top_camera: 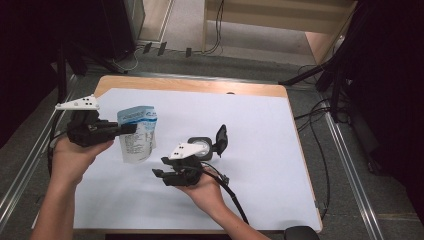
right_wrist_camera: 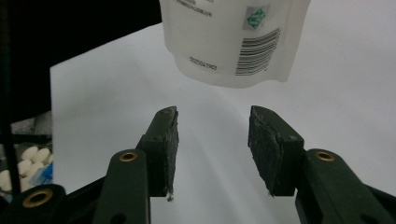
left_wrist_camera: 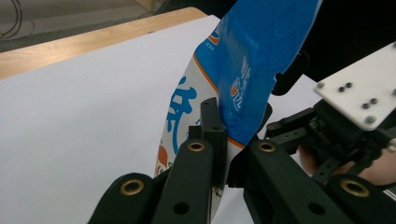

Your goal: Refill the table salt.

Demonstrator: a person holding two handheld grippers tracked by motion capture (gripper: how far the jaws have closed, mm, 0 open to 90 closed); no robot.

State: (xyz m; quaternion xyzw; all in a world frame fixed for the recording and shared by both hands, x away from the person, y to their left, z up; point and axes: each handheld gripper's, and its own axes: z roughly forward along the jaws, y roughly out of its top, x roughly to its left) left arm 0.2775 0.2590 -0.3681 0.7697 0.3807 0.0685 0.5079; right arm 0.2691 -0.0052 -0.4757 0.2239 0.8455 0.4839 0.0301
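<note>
A blue-and-white printed pouch (top_camera: 137, 145) hangs upright above the white sheet, pinched at its left edge by my left gripper (top_camera: 131, 129), which is shut on it. In the left gripper view the black jaws (left_wrist_camera: 229, 135) clamp the pouch (left_wrist_camera: 252, 56) near its side seam. My right gripper (top_camera: 159, 172) sits lower and to the right of the pouch, pointing at it. In the right gripper view its jaws (right_wrist_camera: 212, 135) stand open with nothing between them, just short of the pouch's barcoded bottom end (right_wrist_camera: 224, 37). The right gripper (left_wrist_camera: 345, 130) also appears beyond the pouch in the left gripper view.
A small black round case (top_camera: 202, 146) with its lid (top_camera: 220, 137) flipped up lies on the white sheet (top_camera: 260, 125) behind my right hand. White pellets (right_wrist_camera: 28, 156) show at the left edge of the right gripper view. The wooden table edge (top_camera: 200, 86) runs along the far side.
</note>
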